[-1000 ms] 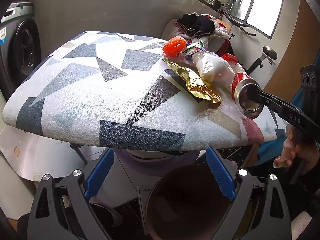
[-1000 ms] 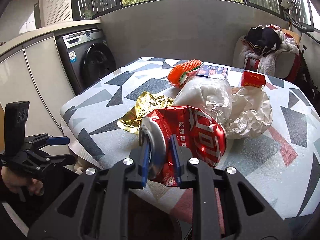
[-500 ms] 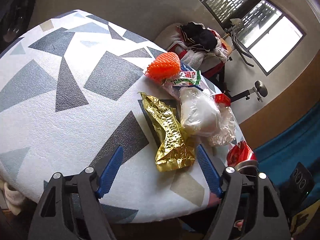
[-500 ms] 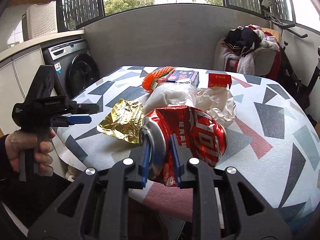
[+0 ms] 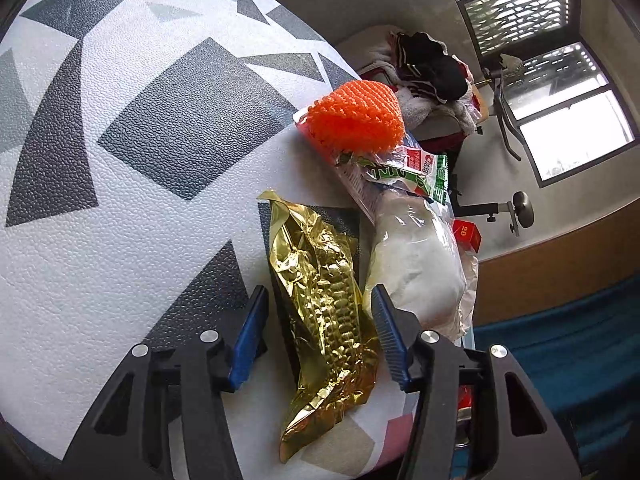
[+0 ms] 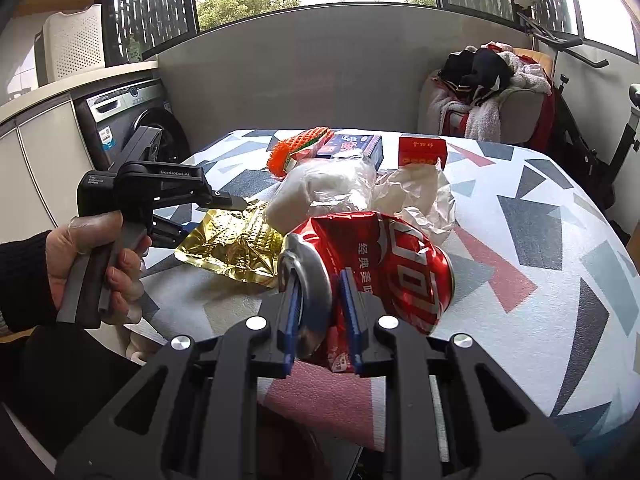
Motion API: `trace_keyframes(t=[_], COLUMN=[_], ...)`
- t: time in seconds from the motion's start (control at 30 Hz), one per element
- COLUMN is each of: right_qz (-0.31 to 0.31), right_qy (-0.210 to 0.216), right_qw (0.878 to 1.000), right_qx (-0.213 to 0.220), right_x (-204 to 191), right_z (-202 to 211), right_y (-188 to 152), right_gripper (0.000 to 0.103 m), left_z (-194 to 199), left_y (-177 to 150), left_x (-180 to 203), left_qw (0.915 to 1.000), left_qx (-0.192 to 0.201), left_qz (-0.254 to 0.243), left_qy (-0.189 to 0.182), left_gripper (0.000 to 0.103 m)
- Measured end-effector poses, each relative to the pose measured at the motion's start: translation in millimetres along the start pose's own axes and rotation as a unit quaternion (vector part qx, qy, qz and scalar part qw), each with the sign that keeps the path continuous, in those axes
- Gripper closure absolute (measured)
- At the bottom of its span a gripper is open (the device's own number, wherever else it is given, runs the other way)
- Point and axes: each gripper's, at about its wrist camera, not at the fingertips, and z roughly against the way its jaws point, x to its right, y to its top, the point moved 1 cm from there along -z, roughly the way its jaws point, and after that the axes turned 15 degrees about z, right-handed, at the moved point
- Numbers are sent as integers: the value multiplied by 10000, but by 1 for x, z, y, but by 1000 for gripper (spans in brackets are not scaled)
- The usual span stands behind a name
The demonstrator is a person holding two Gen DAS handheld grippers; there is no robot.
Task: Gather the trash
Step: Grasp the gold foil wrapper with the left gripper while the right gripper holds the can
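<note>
While my right tool stays clamped on the crushed red can, my left tool, jaws just narrowing, straddles the gold foil wrapper. That wrapper lies on the surface, its long axis running near-to-far between the pads, not yet pinched.

The left gripper points down at the table, its jaws partly apart and just closing around a gold wrapper without pinching it. A bare hand in a dark sleeve squeezes its handle. The right gripper is clamped on a red can.
</note>
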Motion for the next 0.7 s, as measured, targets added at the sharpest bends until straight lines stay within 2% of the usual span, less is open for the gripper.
trace_keyframes(t=[0.1, 0.13, 0.4, 0.7], right_qz=[-10, -3, 41, 87], right_qy=[15, 15, -14, 34], right_qw=[10000, 10000, 10000, 9999], right_qx=[-25, -25, 58, 76], right_x=[0, -1, -2, -13], right_z=[-2, -2, 4, 11], right_y=[0, 0, 4, 5], right_gripper=[80, 80, 80, 80], left_z=[-5, -3, 38, 98], left_y=[-5, -5, -8, -25], left_x=[2, 1, 15, 32], left_qw=[9997, 9997, 9947, 9769], left_qx=[-43, -7, 299, 616], left_qz=[-170, -208, -974, -2027], left_qy=[161, 152, 146, 262], left_gripper=[82, 84, 88, 89])
